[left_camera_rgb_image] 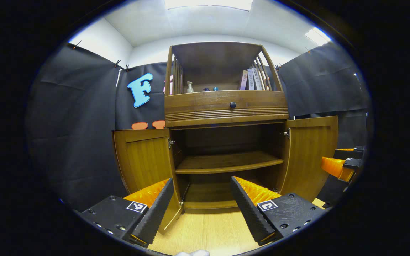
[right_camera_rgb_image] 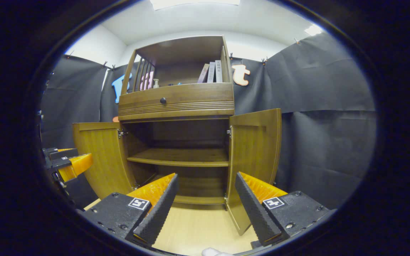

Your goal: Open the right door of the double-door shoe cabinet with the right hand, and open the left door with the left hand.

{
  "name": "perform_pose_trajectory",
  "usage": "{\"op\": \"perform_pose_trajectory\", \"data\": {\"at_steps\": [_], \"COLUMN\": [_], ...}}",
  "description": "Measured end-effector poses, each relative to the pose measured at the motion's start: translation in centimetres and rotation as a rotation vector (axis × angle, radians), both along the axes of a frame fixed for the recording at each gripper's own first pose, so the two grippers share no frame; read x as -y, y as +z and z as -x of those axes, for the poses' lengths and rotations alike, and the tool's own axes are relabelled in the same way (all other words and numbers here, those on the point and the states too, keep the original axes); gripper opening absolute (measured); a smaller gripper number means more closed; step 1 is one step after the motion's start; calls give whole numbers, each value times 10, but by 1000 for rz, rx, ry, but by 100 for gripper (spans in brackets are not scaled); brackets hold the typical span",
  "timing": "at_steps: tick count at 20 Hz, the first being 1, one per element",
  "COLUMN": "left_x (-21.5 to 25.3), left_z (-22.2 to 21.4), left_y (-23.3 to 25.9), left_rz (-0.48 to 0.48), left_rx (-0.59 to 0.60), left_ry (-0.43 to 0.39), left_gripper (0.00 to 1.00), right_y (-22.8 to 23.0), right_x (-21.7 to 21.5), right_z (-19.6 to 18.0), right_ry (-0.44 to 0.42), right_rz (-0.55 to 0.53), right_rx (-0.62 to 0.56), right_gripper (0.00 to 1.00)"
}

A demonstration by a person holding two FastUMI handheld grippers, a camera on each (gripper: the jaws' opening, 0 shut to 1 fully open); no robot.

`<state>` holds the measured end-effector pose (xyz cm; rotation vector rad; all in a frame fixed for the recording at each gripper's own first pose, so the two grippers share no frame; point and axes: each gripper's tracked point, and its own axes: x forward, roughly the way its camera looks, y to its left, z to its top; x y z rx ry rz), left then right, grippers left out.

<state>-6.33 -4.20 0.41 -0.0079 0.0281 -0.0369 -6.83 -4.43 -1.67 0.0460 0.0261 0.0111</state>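
Note:
The wooden shoe cabinet stands ahead with both lower doors swung wide. Its left door and right door hang outward, baring an inner shelf. My left gripper is open in front of the cabinet's lower opening, holding nothing, its left finger close to the left door's edge. My right gripper is open too, empty, near the right door's bottom corner. Each gripper also shows at the far edge of the other's view: the right gripper, the left gripper.
A drawer with a dark knob sits above the doors. The open top shelf holds a pump bottle, small items and upright books. Black cloth walls surround the cabinet. Light wooden floor lies in front.

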Motion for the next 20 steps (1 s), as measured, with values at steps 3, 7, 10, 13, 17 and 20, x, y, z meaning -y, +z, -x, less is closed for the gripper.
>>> {"op": "perform_pose_trajectory", "data": {"at_steps": [3, 7, 10, 13, 17, 20], "left_x": [3, -1, -3, -4, -3, -2], "left_z": [0, 0, -2, -2, -1, -2], "left_y": [-4, -6, -6, -4, -3, -4], "left_rz": [1, 16, 21, 17, 16, 20], "left_rx": [-12, -15, -10, -2, -3, -1], "left_ry": [-6, 4, 15, 26, 27, 23], "left_gripper": [96, 96, 96, 96, 96, 100], "right_y": [0, -1, -1, 3, 1, 0], "right_x": [0, -2, -3, -3, -3, -3], "right_z": [-2, -5, -8, -9, -9, -8], "right_ry": [5, 13, 11, 10, 6, 2], "right_rz": [-2, 6, 10, 0, 2, 4], "right_rx": [-3, -2, 0, 8, 4, 2], "right_gripper": [100, 100, 99, 99, 100, 99]}}
